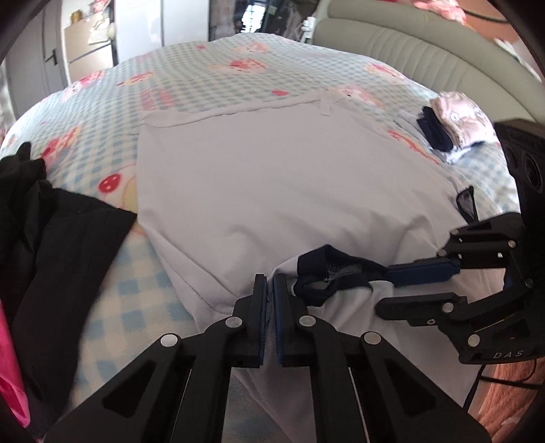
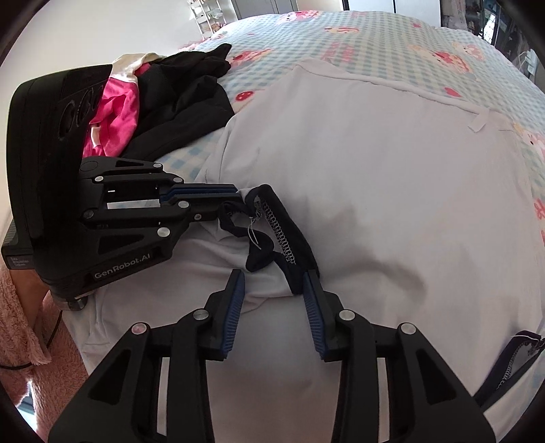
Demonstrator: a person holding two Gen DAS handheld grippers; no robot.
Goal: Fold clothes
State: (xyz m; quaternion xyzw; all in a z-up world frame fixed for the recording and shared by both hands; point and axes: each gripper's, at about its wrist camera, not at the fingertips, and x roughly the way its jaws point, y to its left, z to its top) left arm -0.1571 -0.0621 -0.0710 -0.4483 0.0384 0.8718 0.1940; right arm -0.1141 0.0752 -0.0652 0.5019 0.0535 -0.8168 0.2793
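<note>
we see a white shirt (image 1: 279, 180) spread flat across the checked bedspread (image 1: 190, 78), its far hem lying straight, its navy collar (image 1: 327, 276) bunched at the near edge.

left gripper (image 1: 270, 283) – jaws pressed together on the white cloth just left of the collar; a thin fold of fabric shows between the blue pads (image 1: 280, 306). in the right wrist view the same gripper (image 2: 238, 194) comes in from the left, closed on the shirt where the collar (image 2: 272, 231) begins.

right gripper (image 2: 274, 286) – jaws apart, low over the shirt (image 2: 391, 191), the collar's right end touching the right finger's tip. nothing is pinched between them. from the left wrist view this gripper (image 1: 385, 286) sits at the right, one finger laid beside the collar, the other nearer to us.

left of the shirt, a pile of black clothes (image 2: 184, 92) with a pink garment (image 2: 115, 112) beside it on the bedspread (image 2: 374, 30). at the far right, small folded items (image 1: 453, 126) lie near a grey headboard (image 1: 425, 51).

a second navy trim (image 2: 511, 364) shows at the shirt's near right edge. a pink fuzzy sleeve (image 2: 17, 323) is visible near left.
</note>
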